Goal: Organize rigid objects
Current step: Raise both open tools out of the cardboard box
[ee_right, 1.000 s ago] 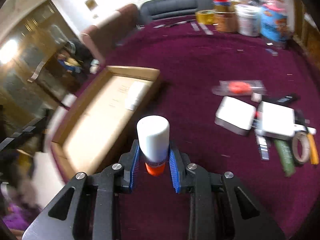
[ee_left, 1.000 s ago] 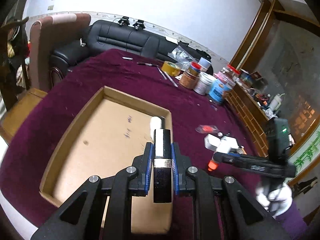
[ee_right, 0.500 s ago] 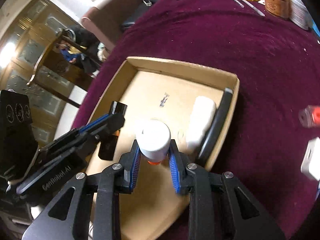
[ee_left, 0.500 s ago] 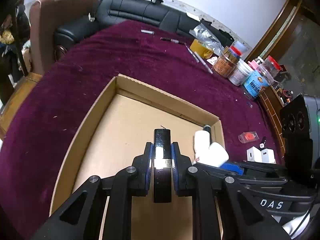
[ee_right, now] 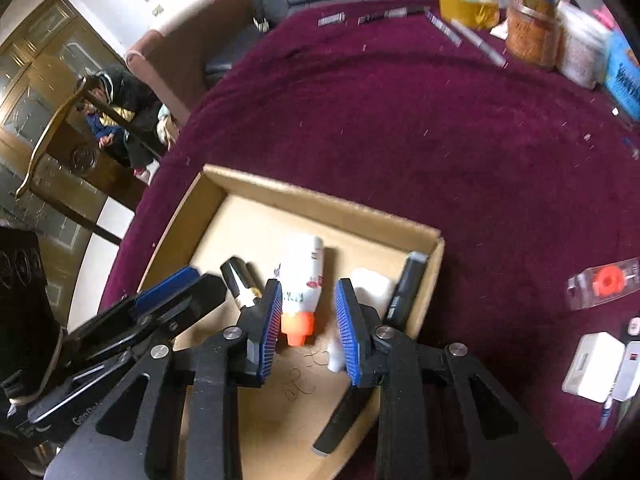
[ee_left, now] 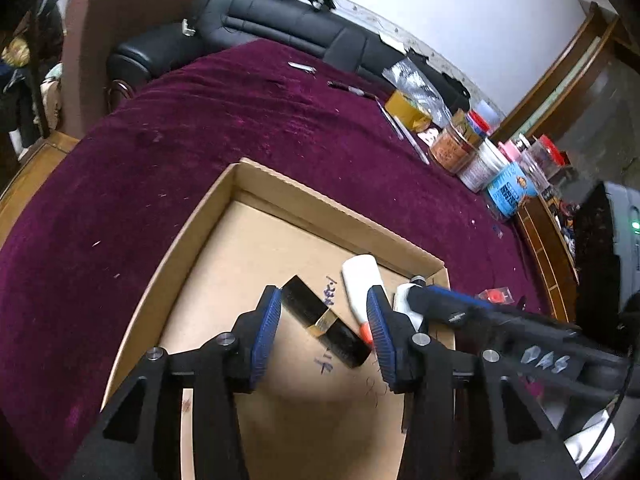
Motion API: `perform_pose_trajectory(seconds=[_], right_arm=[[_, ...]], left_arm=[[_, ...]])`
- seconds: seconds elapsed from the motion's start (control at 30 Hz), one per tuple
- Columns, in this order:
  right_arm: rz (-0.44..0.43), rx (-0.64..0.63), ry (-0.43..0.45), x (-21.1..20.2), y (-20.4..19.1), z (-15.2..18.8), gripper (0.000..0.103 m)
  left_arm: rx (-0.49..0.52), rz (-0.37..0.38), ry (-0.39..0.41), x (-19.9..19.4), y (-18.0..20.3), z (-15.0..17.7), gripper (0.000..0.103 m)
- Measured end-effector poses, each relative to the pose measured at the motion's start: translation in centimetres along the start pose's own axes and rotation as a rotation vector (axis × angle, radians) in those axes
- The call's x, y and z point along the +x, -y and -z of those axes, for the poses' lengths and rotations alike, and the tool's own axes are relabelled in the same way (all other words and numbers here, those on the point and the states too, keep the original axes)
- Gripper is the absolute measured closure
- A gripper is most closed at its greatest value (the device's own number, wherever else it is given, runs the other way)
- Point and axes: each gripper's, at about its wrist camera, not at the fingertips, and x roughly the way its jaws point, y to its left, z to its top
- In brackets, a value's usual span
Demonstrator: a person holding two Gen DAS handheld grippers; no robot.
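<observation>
Both tongs, left gripper (ee_left: pixel 325 322) and right gripper (ee_right: pixel 307 320), now gape: black gold-banded tube (ee_left: pixel 325 322) and white orange-capped glue bottle (ee_right: pixel 301 280) released inside the shallow cardboard tray (ee_left: pixel 320 204).

Table under purple cloth (ee_left: pixel 224 128). Cardboard tray (ee_left: pixel 320 204) lies on cloth. Beyond tray: yellow tape roll (ee_left: pixel 408 110), jars (ee_left: pixel 454 148), pens (ee_left: pixel 352 89). Right of tray: white boxes (ee_right: pixel 596 366).

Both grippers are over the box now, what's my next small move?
Probably lift both straight up. The left gripper and right gripper stand open, with the black bar and glue bottle lying loose on the floor of the cardboard box, so nothing's left to release.
</observation>
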Motion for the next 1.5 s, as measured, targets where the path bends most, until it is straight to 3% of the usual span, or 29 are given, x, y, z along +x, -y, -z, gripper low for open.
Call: perform_pose_trajectory(seconds=[0.17, 0.23, 0.33, 0.47, 0.6, 0.83, 1.0, 1.13, 1.27, 1.37, 1.5], right_arm=[[0.042, -0.054, 0.149, -5.2, 0.7, 2.5, 0.075], [0.092, -0.084, 0.216, -7.5, 1.4, 4.2, 0.065], [0.161, -0.106, 0.297, -10.5, 3.0, 7.2, 0.060], [0.220, -0.079, 0.375, -13.6, 5.6, 10.5, 0.060], [0.250, -0.030, 0.409, -15.2, 8.4, 12.9, 0.052], [0.278, 0.030, 0.440, -16.5, 11.9, 15.2, 0.052], [0.287, 0.073, 0.465, -17.3, 13.8, 16.5, 0.052], [0.282, 0.111, 0.472, -17.4, 14.9, 17.5, 0.052], [0.299, 0.128, 0.477, -17.5, 15.8, 18.6, 0.052], [0.311, 0.138, 0.480, -17.2, 16.7, 19.2, 0.052], [0.307, 0.171, 0.468, -16.6, 18.1, 20.2, 0.052]], left_arm=[[-0.035, -0.018, 0.021, -0.5, -0.8, 1.0, 0.060], [-0.060, -0.020, 0.029, -0.5, -1.2, 1.3, 0.060], [-0.079, -0.038, 0.051, -0.9, -1.8, 1.7, 0.060], [-0.125, -0.071, 0.053, -1.2, -2.5, 2.3, 0.048], [-0.135, -0.106, 0.028, -1.0, -2.5, 2.9, 0.048], [-0.002, -0.156, 0.105, -3.7, 1.9, 3.5, 0.048], [0.221, -0.252, 0.201, -7.5, 8.9, 6.2, 0.047], [0.256, -0.300, 0.263, -10.4, 12.0, 8.4, 0.041], [0.240, -0.329, 0.329, -12.9, 13.6, 10.0, 0.026], [0.297, -0.376, 0.349, -13.6, 15.2, 10.4, 0.026], [0.328, -0.359, 0.358, -14.0, 16.7, 11.0, 0.026]])
